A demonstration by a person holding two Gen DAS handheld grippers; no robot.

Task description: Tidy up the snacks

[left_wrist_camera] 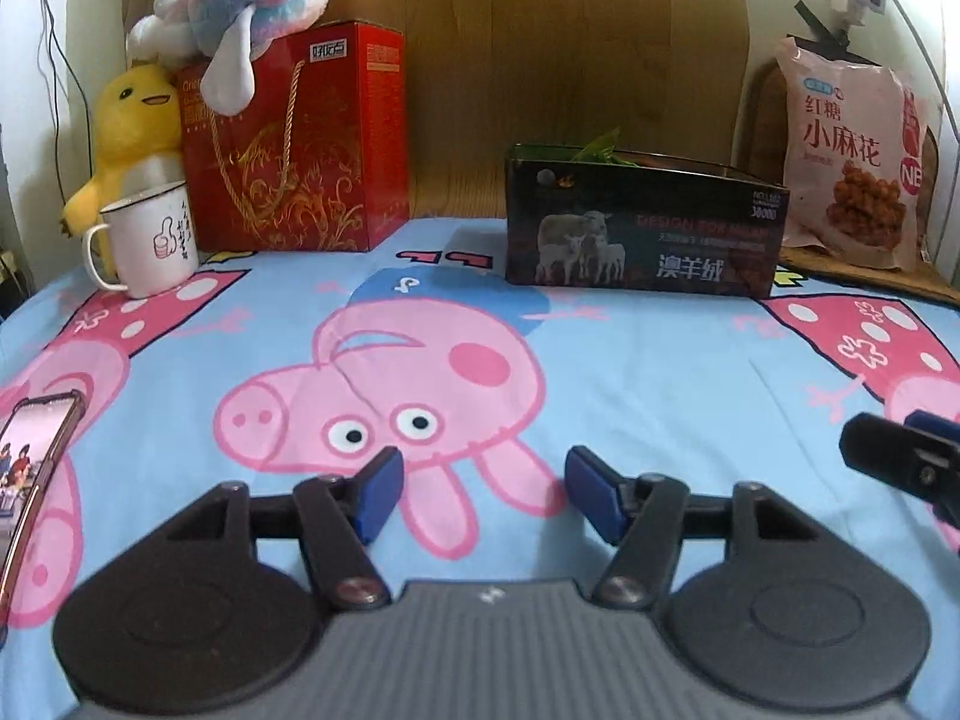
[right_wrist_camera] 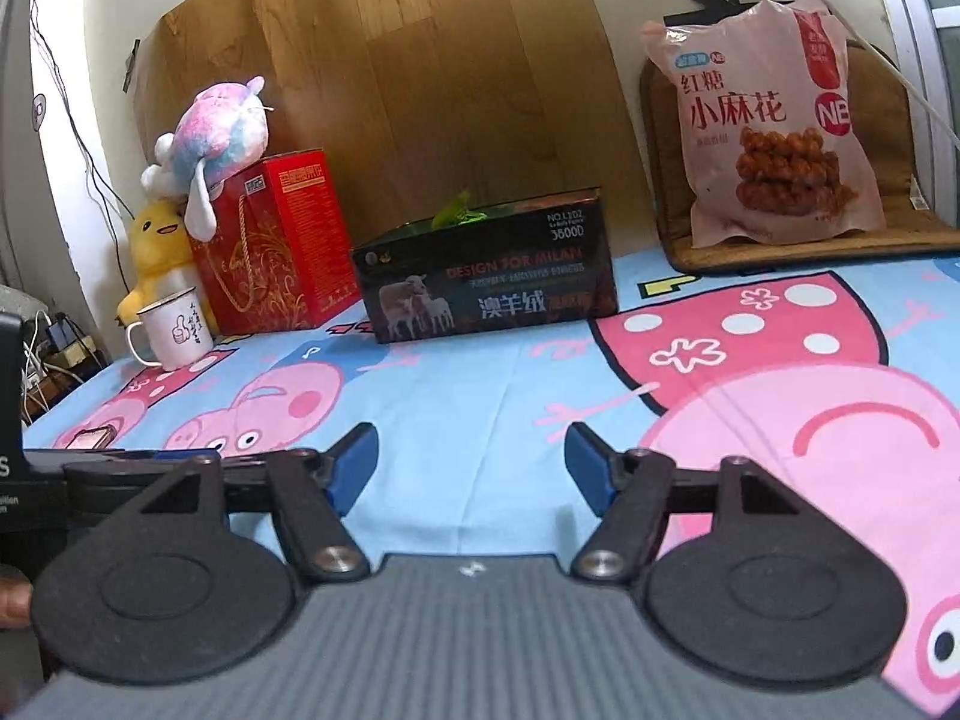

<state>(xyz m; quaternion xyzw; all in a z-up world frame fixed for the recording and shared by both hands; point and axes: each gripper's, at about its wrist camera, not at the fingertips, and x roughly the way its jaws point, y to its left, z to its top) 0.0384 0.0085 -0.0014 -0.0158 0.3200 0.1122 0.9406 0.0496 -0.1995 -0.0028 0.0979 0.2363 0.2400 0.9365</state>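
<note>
Two grippers, the left gripper [left_wrist_camera: 483, 495] and the right gripper [right_wrist_camera: 471, 468], hover over a cartoon bedsheet [left_wrist_camera: 630, 372], fingers apart and empty, facing a dark box [left_wrist_camera: 642, 228] and a pink snack bag [left_wrist_camera: 852, 150].

A pink snack bag [right_wrist_camera: 774, 120] stands upright right of the open dark box [right_wrist_camera: 486, 276].

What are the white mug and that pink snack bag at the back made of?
The white mug looks like enamelled metal: glossy white, thin dark-edged rim, thin looped handle, though it could be ceramic. The pink snack bag looks like soft plastic film: it creases, shines faintly and has crimped sealed edges.
</note>
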